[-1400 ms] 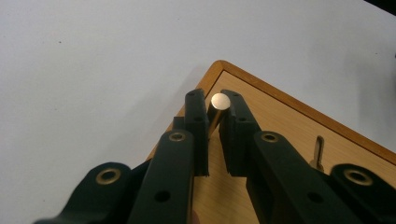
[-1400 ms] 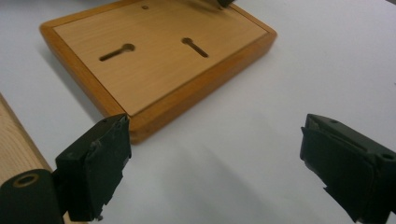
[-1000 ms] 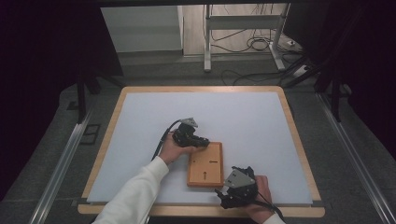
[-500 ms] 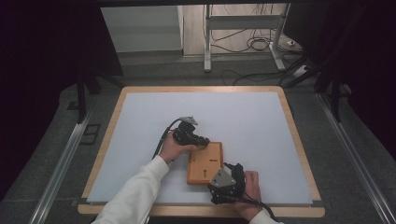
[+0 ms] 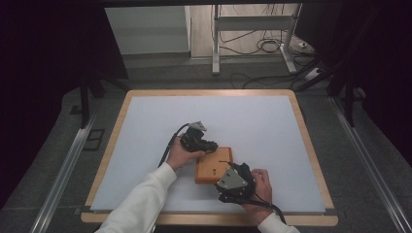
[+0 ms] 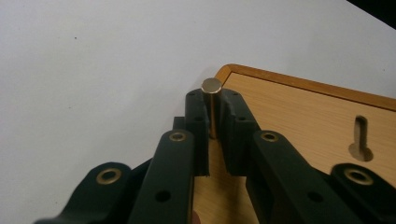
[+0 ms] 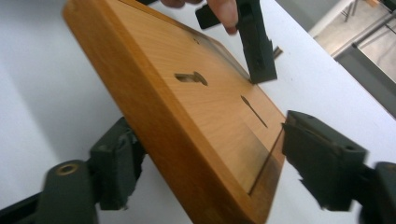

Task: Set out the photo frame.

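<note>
Left gripper view: my left gripper [image 6: 212,119] pinches a smooth brass pin [image 6: 211,100] at the wooden board's [image 6: 299,121] rounded corner; my right gripper's [image 7: 201,158] matte jaws, just closing, straddle its edge.

Smooth wooden board [image 5: 214,165], shiny brass pin [image 6: 211,100]

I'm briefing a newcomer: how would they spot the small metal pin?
On the white table lies a wooden board. At its corner, the left gripper pinches a brass pin upright between its fingers; it's the one shiny cylinder there.
</note>
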### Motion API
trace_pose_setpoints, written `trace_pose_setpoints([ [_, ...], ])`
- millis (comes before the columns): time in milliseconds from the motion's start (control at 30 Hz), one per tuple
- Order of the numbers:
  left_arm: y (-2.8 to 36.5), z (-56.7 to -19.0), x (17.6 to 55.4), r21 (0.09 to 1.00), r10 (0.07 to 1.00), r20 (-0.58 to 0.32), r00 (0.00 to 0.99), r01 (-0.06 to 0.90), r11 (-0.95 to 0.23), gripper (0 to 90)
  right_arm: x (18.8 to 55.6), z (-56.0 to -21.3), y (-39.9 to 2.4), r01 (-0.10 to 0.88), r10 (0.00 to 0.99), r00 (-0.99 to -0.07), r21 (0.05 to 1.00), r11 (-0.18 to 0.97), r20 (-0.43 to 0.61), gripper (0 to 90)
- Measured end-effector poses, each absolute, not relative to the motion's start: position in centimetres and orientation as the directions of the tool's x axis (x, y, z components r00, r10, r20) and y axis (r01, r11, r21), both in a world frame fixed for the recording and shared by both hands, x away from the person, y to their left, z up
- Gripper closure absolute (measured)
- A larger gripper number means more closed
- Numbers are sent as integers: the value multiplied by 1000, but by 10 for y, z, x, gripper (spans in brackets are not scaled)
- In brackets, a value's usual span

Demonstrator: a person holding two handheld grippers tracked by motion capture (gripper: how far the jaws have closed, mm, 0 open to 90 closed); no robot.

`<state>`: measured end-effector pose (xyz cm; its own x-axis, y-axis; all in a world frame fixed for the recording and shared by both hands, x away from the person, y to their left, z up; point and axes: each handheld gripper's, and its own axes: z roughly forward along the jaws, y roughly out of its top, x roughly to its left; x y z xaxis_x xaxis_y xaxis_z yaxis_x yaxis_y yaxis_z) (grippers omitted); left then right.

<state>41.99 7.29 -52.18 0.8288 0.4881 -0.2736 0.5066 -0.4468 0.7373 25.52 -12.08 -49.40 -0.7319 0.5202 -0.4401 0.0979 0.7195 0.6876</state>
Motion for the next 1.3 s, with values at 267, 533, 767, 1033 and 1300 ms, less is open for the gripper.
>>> trace_pose_setpoints([
  [267, 74, -523, 422, 738, 490, -298, 819, 524, -427, 805, 259, -485, -117, 72, 474, -768, 678, 732, -430, 372],
  [533, 74, -523, 422, 738, 483, -302, 821, 523, -427, 784, 260, -484, -119, 67, 471, -767, 676, 734, -435, 381],
  [767, 74, -522, 423, 739, 478, -303, 824, 521, -428, 760, 260, -483, -121, 62, 472, -766, 681, 730, -436, 388],
  [1033, 74, -519, 423, 739, 468, -285, 837, 503, -449, 703, 261, -481, -123, 62, 476, -766, 688, 723, -432, 396],
  [1300, 78, -517, 424, 745, 473, -302, 828, 515, -424, 557, 263, -477, -124, 71, 487, -763, 693, 718, -426, 410],
])
